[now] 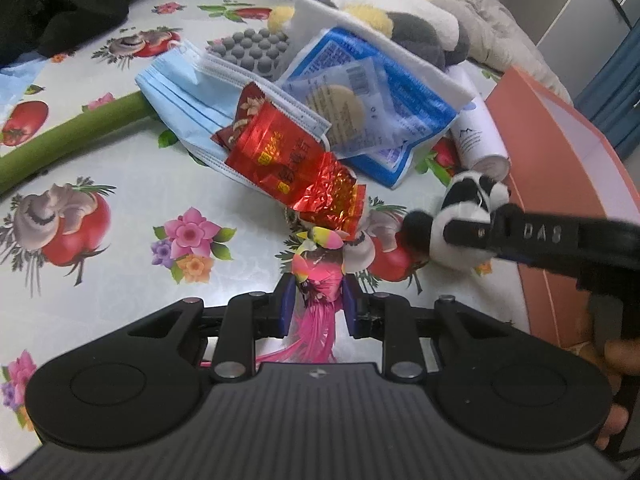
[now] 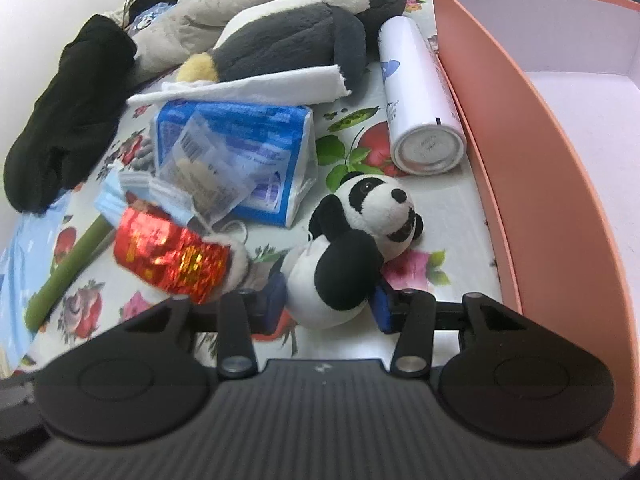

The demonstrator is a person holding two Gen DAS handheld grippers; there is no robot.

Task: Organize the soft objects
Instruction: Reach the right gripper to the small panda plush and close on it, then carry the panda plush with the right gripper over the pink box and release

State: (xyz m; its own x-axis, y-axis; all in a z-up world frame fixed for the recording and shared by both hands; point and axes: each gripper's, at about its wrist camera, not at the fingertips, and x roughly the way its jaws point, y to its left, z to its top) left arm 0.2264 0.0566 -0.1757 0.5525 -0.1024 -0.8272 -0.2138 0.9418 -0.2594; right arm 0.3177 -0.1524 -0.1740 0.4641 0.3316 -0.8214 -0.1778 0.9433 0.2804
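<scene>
Clutter of soft and hard things lies on a table [image 1: 120,184] covered with a flower and tomato printed cloth. The left gripper [image 1: 318,300] has its jaws clenched on a small pink toy [image 1: 318,276] with a pink tassel, at the near middle of the table. Just beyond it lies a red foil packet [image 1: 280,160], resting on a blue face mask [image 1: 180,92]. Farther back there is a blue and white plastic pouch [image 1: 360,92], and behind it a big grey and white plush toy [image 1: 416,28].

To the right, the right gripper [image 2: 330,300] has the panda plush [image 2: 348,248] between its blue pads [image 2: 276,300]; both pads touch the body of the panda, so the jaws grasp it. The panda lies on the table with its head toward the far right, near the wall of a pink box [image 2: 532,184] that stands open on the right side. A white spray can [image 2: 416,92] lies on its side between the panda and the big plush toy, close beside the box. A green stick [image 1: 68,136] and a black cloth [image 2: 68,120] lie on the left side.
</scene>
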